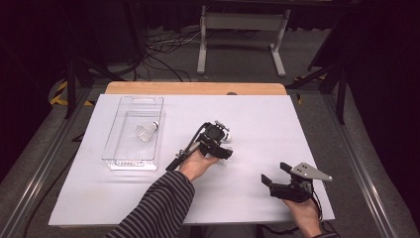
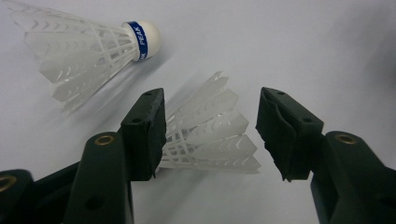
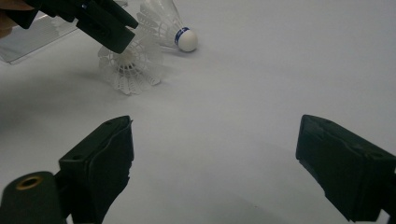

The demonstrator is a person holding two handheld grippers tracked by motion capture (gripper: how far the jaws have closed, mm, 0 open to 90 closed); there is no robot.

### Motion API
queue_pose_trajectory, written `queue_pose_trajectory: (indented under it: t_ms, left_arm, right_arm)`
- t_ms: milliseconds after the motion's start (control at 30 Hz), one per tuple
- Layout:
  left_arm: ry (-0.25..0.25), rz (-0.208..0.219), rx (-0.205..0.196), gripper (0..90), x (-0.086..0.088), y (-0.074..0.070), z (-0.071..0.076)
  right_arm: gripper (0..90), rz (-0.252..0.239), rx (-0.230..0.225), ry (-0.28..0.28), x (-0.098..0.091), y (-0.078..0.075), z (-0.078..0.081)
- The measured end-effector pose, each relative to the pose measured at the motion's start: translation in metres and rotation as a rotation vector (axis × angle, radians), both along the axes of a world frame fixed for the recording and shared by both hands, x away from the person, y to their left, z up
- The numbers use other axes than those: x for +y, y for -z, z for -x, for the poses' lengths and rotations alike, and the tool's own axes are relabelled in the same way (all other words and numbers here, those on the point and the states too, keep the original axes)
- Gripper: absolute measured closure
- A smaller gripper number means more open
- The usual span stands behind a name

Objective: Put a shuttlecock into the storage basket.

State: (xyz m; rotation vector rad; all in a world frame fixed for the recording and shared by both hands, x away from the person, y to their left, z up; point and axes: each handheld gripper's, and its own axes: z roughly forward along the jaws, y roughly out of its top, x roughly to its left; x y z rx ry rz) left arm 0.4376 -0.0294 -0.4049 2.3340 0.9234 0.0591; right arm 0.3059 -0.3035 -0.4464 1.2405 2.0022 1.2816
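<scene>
In the left gripper view a white plastic shuttlecock (image 2: 210,140) lies on the white table between the jaws of my left gripper (image 2: 212,95). Its skirt rests against the left pad, and a gap separates it from the right pad, so the gripper is open. A second shuttlecock (image 2: 88,51) with a blue band and white cork lies just beyond. In the high view my left gripper (image 1: 224,144) hovers at the table's middle. My right gripper (image 1: 274,171) rests near the front right, open and empty. The right gripper view shows both shuttlecocks (image 3: 130,65) (image 3: 166,21) beyond its wide jaws (image 3: 215,121).
A clear plastic tray (image 1: 111,139) stands at the left of the table with one shuttlecock (image 1: 147,131) lying in it. A white sheet (image 1: 257,114) covers the tabletop. A striped sleeve (image 1: 158,208) comes in from the bottom.
</scene>
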Motion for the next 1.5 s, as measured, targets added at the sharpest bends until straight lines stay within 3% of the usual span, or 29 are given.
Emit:
queue_pose_trajectory:
  t_ms: [1300,1333,1367,1433,1500]
  left_arm:
    - [0.039,-0.031,0.013,72.5,0.0025,0.0041,0.0004]
    - [0.041,-0.033,0.01,74.1,0.0026,0.0041,0.0006]
    - [0.056,0.002,0.03,78.8,0.0039,0.0035,0.0005]
    - [0.059,-0.008,0.006,84.9,0.0029,0.0016,0.002]
    - [0.06,-0.018,0.016,87.1,0.0028,0.0017,0.0023]
  right_arm:
    - [12.0,-0.002,0.0,-0.003,0.0004,-0.0003,0.0003]
    - [12.0,-0.003,0.001,-0.002,0.0003,-0.0002,0.0003]
    - [12.0,-0.003,0.0,-0.001,0.0003,-0.0002,0.0002]
    - [12.0,-0.002,0.001,-0.003,0.0003,-0.0002,0.0002]
    - [12.0,-0.002,0.001,-0.004,0.0006,-0.0002,0.0002]
